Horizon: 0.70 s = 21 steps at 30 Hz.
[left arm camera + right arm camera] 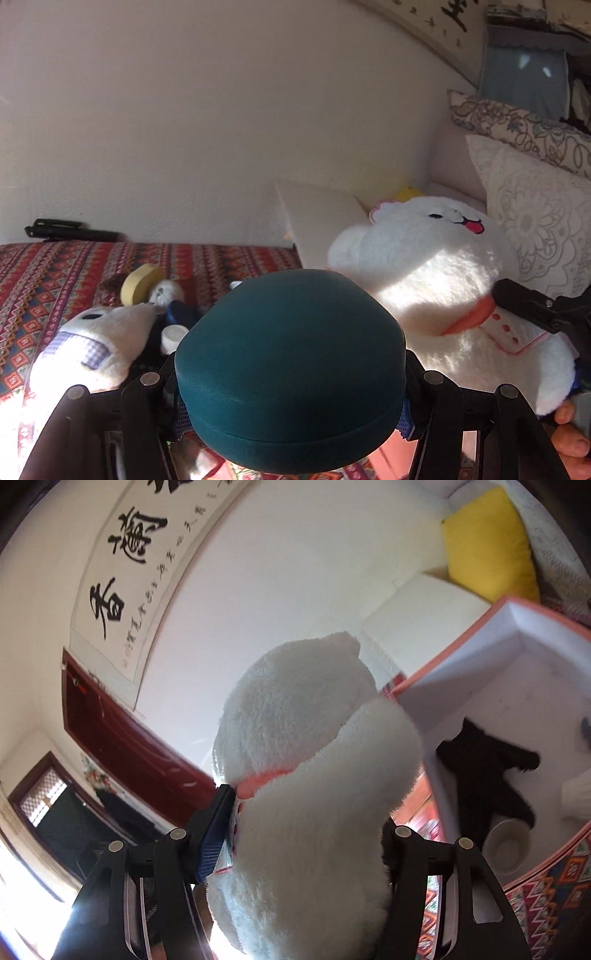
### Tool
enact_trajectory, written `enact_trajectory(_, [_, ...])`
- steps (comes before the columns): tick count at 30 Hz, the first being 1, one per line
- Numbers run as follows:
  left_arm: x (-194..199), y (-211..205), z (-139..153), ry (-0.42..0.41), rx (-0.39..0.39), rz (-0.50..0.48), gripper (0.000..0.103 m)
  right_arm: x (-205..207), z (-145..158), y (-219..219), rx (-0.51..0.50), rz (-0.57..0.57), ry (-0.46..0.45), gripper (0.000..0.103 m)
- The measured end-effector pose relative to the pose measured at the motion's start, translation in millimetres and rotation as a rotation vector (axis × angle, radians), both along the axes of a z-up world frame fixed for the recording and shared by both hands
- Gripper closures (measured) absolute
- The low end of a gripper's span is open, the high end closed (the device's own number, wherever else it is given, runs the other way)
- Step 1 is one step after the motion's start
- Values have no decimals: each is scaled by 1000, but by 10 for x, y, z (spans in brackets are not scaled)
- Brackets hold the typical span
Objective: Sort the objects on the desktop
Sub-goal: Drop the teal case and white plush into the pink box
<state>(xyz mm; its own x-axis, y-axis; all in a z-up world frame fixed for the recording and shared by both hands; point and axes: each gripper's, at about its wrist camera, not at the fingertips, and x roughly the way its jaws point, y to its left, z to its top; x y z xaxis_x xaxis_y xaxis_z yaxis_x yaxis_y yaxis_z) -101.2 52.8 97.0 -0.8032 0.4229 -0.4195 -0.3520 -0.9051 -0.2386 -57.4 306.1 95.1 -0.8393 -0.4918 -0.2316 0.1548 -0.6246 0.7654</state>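
Left wrist view, nearest the lens: the left gripper (291, 402) is clamped on a teal case (291, 369), a rounded hard case with a seam running around its lower edge; the jaws press against its two sides and it fills the middle of the frame. Behind it, on the patterned red cloth (55, 273), lie a small plush with a checked lilac band (96, 343), a white bottle cap (174, 335), a dark blue object only partly seen, and a roll of yellow tape (142, 282) standing on edge. To the right sits a big white plush dog (424, 280) with a pink tongue and an orange collar; one black finger of the other gripper touches it at the collar, and a hand (572, 439) shows at the lower right corner. Farther back are patterned pillows (535, 206) and a black pen-like object (70, 229) by the wall.

Right wrist view: the right gripper (306, 845) is closed on the white plush dog (310, 775), gripping it just below the collar, and the toy stands between the jaws, blocking much of the view. Just beside it to the right is an open pink-edged box (461, 657) with white walls; inside lie a black fabric item (487, 775), a small round white dish (506, 845), and a white item at the frame edge, too cut off to identify. Beyond the box rests a yellow cushion (487, 542). On the far wall hangs a calligraphy scroll (122, 579) with large black brush characters, not legible enough here to transcribe reliably.
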Motion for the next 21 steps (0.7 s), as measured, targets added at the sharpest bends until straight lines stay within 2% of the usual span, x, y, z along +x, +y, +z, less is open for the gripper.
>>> enact_trajectory(4, [-50,370,116,25,7,-62,36,159,123,454,1,-78,19,38])
enact_trajectory(8, [-133,841,136,24,-10,-134,36,231,109,867,37,-180,24,38])
enact_trajectory(12, [-245,1287,22,-4,-42,-202,36,319,112,1210,132,-305,14,38])
enact_trajectory(17, [-438,1748,-197,-50,-115,-249,36,169,15,1517,217,-362,-32,35])
enact_trajectory(18, [-487,1828,-237,-60,-138,-254,32,91,-2,1525,257,-367,-46,31])
enact_trajectory(19, [-514,1885,-256,-60,-161,-248,21,7,-9,1500,310,-382,-63,19])
enact_trajectory(21, [-548,1977,-278,-52,-206,-227,6,-100,-12,1461,436,-450,-100,2])
